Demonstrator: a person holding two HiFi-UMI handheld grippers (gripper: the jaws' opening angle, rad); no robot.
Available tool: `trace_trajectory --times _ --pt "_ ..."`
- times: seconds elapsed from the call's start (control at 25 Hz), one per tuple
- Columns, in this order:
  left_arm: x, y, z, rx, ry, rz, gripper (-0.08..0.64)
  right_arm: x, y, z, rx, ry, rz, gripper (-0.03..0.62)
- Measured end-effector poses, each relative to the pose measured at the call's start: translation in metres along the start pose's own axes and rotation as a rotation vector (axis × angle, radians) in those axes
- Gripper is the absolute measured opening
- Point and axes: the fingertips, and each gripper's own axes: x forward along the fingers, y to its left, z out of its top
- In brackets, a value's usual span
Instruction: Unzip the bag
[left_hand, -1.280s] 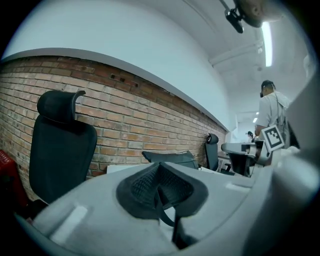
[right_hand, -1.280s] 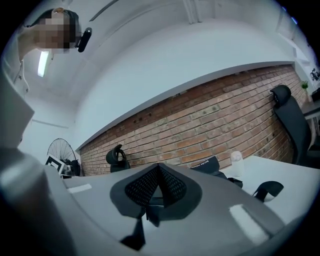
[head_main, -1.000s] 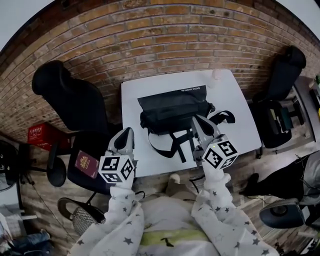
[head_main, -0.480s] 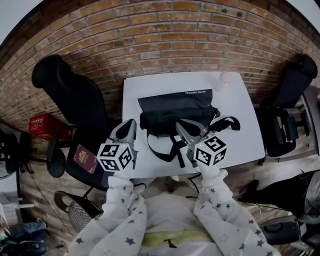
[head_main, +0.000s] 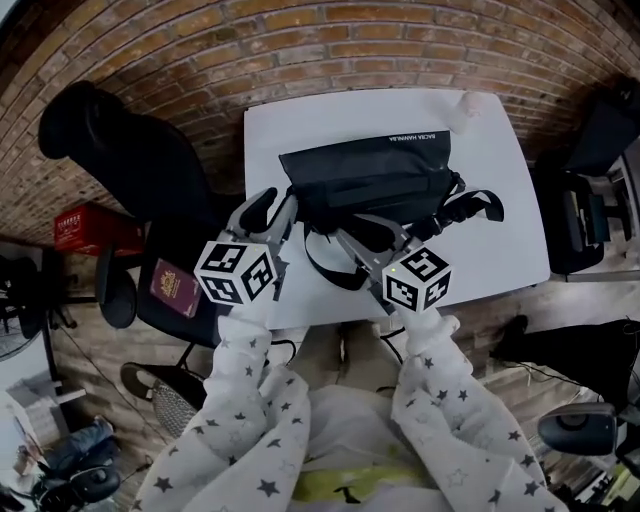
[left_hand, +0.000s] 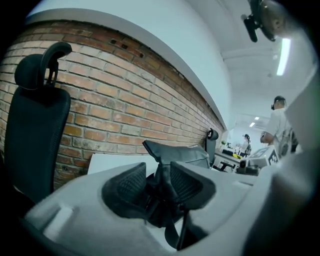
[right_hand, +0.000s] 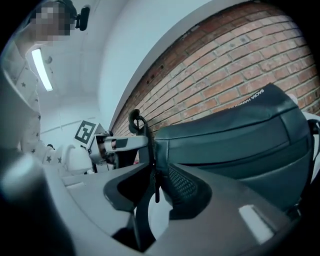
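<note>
A black bag (head_main: 370, 185) with loose straps lies on the small white table (head_main: 270, 140). My left gripper (head_main: 277, 207) is at the bag's near left end, and its jaws are opening. In the left gripper view, a fold of the bag's end (left_hand: 161, 170) stands between the left gripper's (left_hand: 156, 181) pads without being pinched. My right gripper (head_main: 368, 232) is at the bag's near front, its jaws also opening. In the right gripper view, a thin black strap (right_hand: 146, 150) and a small hanging pull run through the right gripper's (right_hand: 157, 184) gap, with the bag (right_hand: 235, 140) just beyond.
A black office chair (head_main: 110, 140) stands left of the table with a dark red booklet (head_main: 170, 290) on its seat. A red crate (head_main: 85, 230) sits on the floor. A small white object (head_main: 465, 108) stands at the table's far right corner. A brick wall (head_main: 300, 40) is behind.
Both grippers moved forward from the table's near edge onto the bag. Their jaws, shut a second ago, now stand apart around parts of the bag.
</note>
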Motion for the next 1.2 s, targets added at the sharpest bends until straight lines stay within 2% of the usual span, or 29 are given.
trace_trajectory --times 0.2,0.44,0.84,1.0,1.2 --pt "0.02 -0.001 -0.004 0.01 0.027 -0.065 0.209 0.023 0.005 -0.021 0.034 0.048 0.014 0.158" --pt "0.034 -0.007 -0.006 0.021 0.038 -0.125 0.232 0.039 0.008 -0.041 0.034 0.103 -0.003 0.16" --pt "0.046 -0.006 -0.018 0.019 0.069 -0.181 0.214 0.056 0.007 -0.059 0.013 0.186 -0.044 0.105" --pt "0.047 -0.007 -0.019 0.031 0.065 -0.203 0.187 0.056 0.005 -0.06 -0.022 0.19 -0.081 0.037" --pt "0.048 -0.012 -0.02 0.041 0.054 -0.216 0.176 0.05 0.003 -0.058 -0.015 0.18 -0.092 0.02"
